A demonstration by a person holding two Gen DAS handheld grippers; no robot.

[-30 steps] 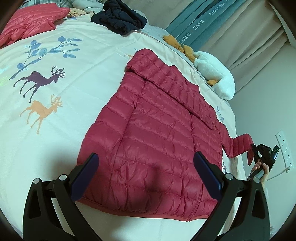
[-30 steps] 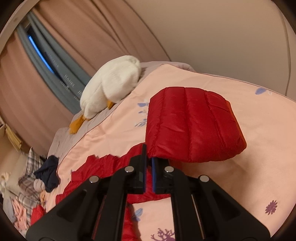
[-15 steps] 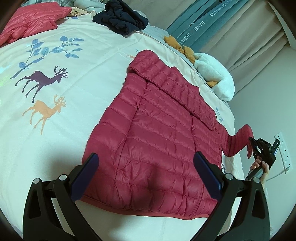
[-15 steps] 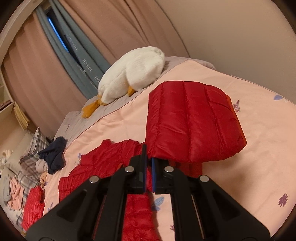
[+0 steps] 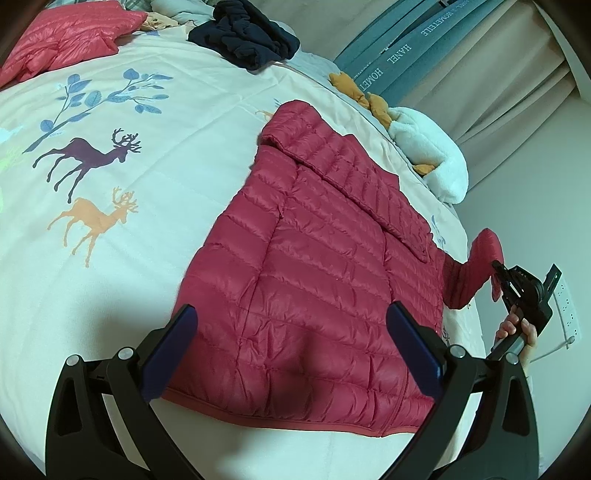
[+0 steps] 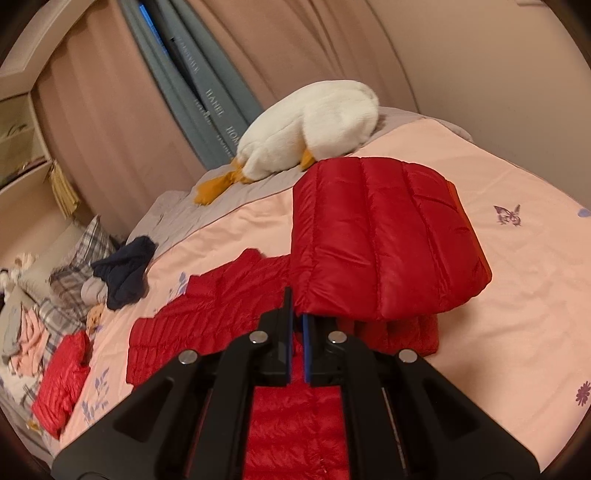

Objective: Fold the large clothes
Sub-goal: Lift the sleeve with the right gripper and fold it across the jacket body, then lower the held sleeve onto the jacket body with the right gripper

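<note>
On the deer-print bedspread (image 5: 155, 155): red puffer jacket (image 5: 317, 280) lying spread flat, back up, hem nearest the left wrist camera, hood folded over the shoulders. Left gripper (image 5: 291, 354) hovering above the hem, jaws standing wide apart, gripping nothing. At the bed's right edge: right gripper (image 6: 297, 332) pinching the sleeve (image 6: 380, 243), jaws closed together on the cuff fabric, the sleeve end lifting clear of the bedspread and arching upward. Same gripper showing in the left wrist view (image 5: 502, 284), with the holding hand (image 5: 517, 328) below it. Sleeve (image 5: 476, 266) remaining attached at the shoulder, rising from the jacket's side.

Beyond the jacket: white plush duck (image 6: 310, 122) lying near the curtains (image 6: 207, 92); dark navy garment (image 5: 247, 33) heaped near the far end; a second red jacket (image 5: 70, 37) lying bunched at the far left corner. Wall socket (image 5: 567, 306) showing beside the bed.
</note>
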